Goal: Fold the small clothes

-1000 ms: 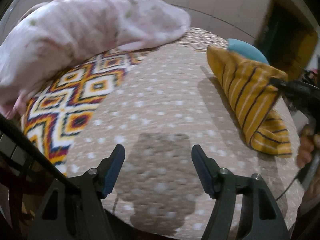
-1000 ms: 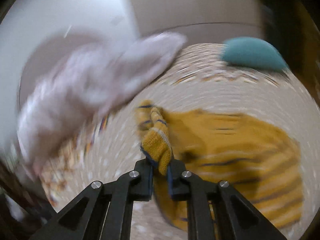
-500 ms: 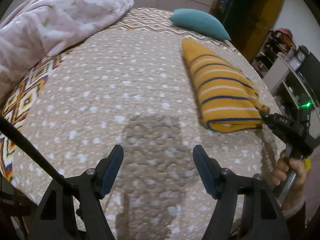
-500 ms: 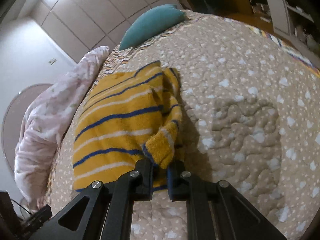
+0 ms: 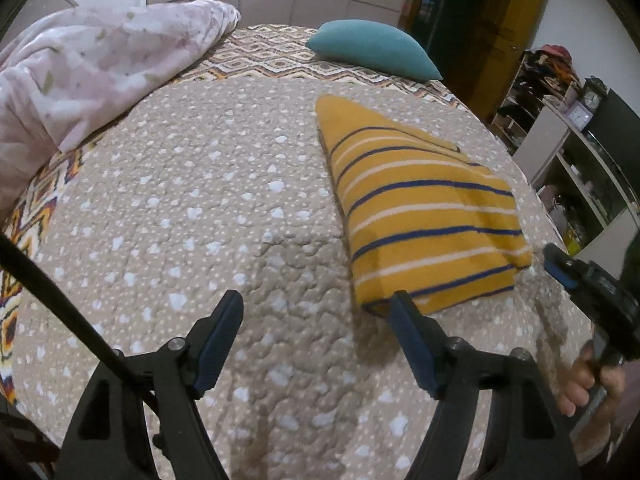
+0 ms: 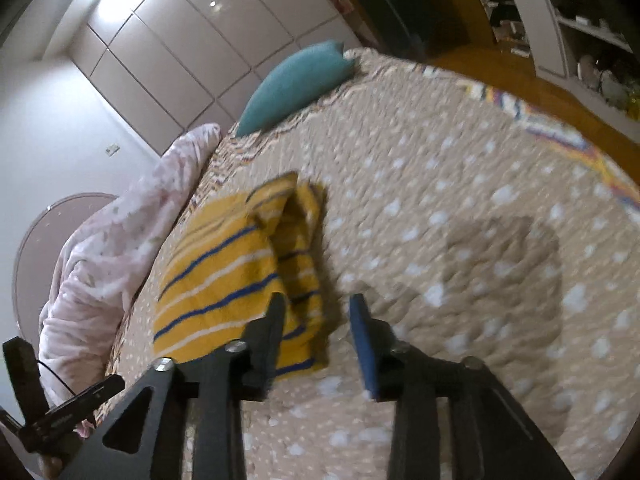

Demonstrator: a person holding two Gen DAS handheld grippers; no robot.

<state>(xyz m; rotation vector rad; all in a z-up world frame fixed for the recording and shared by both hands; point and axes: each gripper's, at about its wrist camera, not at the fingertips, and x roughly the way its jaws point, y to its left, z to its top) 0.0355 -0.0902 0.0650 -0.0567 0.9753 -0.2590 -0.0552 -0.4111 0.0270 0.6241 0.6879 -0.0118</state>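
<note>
Right gripper point(image 6: 318, 320) jaws just opened, released striped garment point(image 5: 420, 208); left gripper point(image 5: 316, 320) wide, empty; dotted quilt point(image 5: 200, 200).

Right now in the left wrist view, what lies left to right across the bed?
Pink blanket → teal pillow → yellow striped garment → right claw, at the right edge.

Each hand-held gripper point(image 5: 316, 334) has black triangular-cutout arms (silver screws at the joints) and blue pads point(image 5: 412, 344).
</note>
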